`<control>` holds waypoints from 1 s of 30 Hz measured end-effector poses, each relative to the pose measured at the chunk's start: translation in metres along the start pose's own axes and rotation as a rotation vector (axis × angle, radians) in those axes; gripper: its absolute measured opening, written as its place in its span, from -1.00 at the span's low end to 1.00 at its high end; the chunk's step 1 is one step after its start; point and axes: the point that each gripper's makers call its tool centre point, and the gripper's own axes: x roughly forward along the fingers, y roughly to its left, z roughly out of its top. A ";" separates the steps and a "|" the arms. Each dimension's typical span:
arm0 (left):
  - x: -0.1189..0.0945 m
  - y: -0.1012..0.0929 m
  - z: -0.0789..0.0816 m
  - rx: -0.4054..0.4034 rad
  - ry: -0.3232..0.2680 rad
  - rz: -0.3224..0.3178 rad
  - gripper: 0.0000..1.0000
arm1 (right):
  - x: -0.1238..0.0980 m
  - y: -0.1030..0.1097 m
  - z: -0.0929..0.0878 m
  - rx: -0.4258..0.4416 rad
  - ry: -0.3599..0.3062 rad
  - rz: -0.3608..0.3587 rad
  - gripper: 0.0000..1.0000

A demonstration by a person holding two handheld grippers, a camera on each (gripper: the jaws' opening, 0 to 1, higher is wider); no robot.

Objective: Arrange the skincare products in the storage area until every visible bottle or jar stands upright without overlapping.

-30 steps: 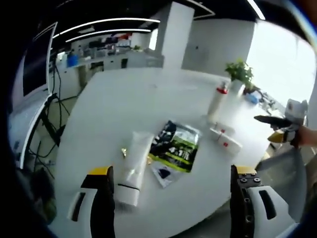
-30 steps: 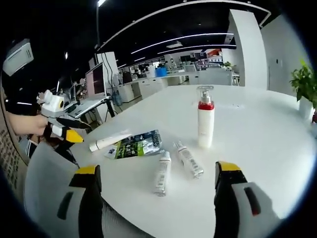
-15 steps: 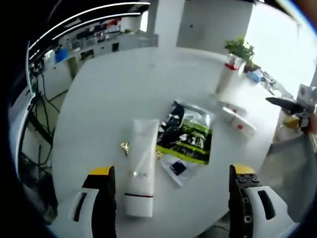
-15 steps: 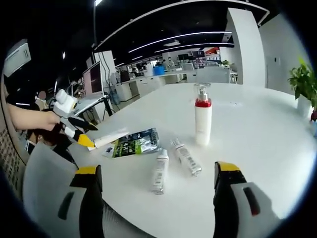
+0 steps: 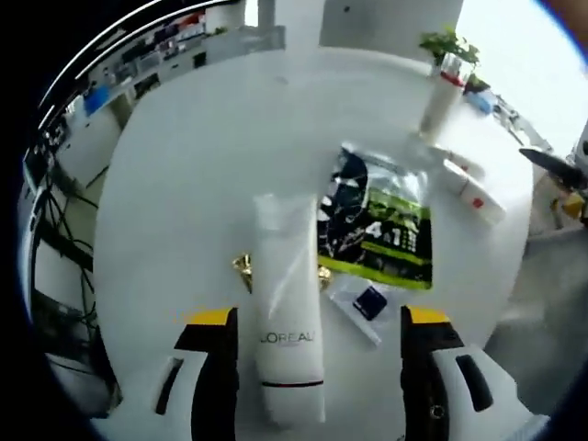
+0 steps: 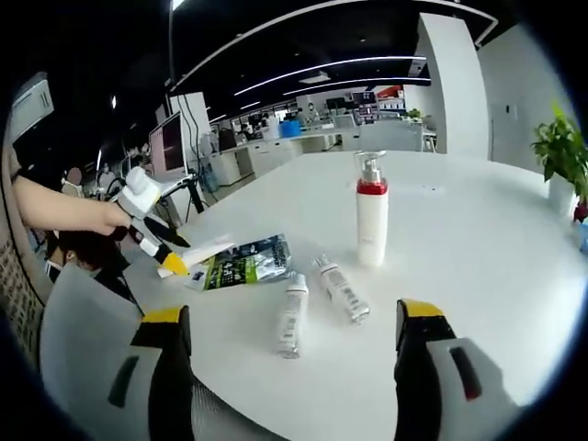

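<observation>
"L'OREAL" — white tube (image 5: 288,312)

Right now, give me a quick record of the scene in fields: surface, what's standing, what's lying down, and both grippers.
surface: round white table
standing: pump bottle with red collar, upright
lying flat: white L'Oreal tube; two small bottles, apart from each other; green and black sachet beside the tube; small clear packet
left gripper: open, jaws on either side of the tube's cap end, not closed on it
right gripper: open, holds nothing, short of the small bottles
task state: tube and both small bottles not yet upright
</observation>
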 end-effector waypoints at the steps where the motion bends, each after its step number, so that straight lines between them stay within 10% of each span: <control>1: 0.002 0.001 0.000 -0.003 0.006 0.001 0.26 | 0.000 0.000 0.000 0.000 0.001 -0.001 0.84; 19: 0.009 0.022 0.002 0.057 0.122 0.064 -0.36 | 0.001 -0.002 -0.002 0.001 0.006 -0.008 0.81; 30: 0.003 0.013 0.002 -0.023 0.092 0.090 -0.47 | 0.001 -0.001 -0.001 -0.005 0.005 -0.007 0.78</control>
